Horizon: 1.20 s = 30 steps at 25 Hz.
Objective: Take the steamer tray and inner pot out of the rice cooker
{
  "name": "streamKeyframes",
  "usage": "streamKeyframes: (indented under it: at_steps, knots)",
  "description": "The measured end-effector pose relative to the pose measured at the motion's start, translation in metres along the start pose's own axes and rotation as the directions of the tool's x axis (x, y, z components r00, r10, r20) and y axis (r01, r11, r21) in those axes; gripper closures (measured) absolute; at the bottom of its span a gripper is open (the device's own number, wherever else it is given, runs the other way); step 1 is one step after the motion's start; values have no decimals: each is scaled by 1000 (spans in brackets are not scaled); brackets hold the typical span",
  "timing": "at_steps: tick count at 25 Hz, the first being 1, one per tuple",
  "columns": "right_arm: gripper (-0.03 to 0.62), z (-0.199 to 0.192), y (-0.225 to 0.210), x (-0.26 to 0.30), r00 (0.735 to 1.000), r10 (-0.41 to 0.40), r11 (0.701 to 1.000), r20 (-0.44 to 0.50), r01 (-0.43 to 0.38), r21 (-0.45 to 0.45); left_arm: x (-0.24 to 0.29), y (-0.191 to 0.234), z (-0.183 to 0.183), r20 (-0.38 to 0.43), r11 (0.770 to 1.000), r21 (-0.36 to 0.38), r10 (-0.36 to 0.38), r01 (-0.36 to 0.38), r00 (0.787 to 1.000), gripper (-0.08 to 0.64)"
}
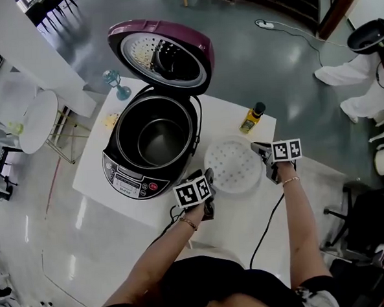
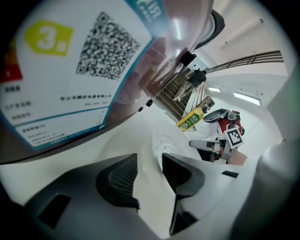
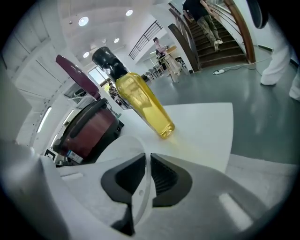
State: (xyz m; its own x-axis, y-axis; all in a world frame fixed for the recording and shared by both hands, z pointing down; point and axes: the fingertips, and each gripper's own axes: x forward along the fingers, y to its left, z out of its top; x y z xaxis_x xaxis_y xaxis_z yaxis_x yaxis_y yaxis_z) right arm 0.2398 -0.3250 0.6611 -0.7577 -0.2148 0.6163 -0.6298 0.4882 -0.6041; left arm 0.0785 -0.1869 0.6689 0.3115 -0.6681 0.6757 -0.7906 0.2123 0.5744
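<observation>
The white perforated steamer tray point(image 1: 235, 166) lies flat on the white table point(image 1: 225, 118), to the right of the open rice cooker point(image 1: 130, 178). The dark inner pot point(image 1: 157, 140) sits inside the cooker. My right gripper point(image 1: 262, 153) is at the tray's right edge; in the right gripper view point(image 3: 147, 171) its pads are shut on the thin white rim point(image 3: 143, 185). My left gripper point(image 1: 208, 178) is at the tray's left edge. In the left gripper view point(image 2: 149, 171) its jaws stand apart with the tray's rim point(image 2: 164, 140) between them, not pressed.
A yellow oil bottle point(image 1: 251, 119) stands just behind the tray, close to the right gripper point(image 3: 140, 103). The cooker's purple lid point(image 1: 163, 54) stands raised at the back. A teal stand point(image 1: 115, 83) is at the table's far left corner. The table's edges are near on all sides.
</observation>
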Motion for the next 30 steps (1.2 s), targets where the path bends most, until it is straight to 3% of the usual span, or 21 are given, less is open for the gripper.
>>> streamKeyframes:
  at_steps: [8, 14, 20, 26, 30]
  knots:
    - [558, 5, -4, -2, 997, -50, 999, 67, 50, 7, -6, -5, -13, -40, 998, 66, -16, 19, 999, 399]
    - [509, 7, -4, -14, 987, -38, 995, 153, 22, 102, -13, -4, -20, -79, 998, 59, -24, 29, 997, 389]
    - [494, -2, -6, -32, 979, -157, 987, 130, 158, 1, -21, 5, -21, -105, 988, 152, 6, 10, 994, 368]
    - [494, -5, 24, -54, 973, -129, 991, 193, 134, -16, -48, 0, -28, -122, 981, 191, -14, 37, 992, 368]
    - [494, 8, 59, -73, 965, -73, 991, 252, 99, -93, -92, -33, -35, -114, 945, 290, -119, 148, 986, 367]
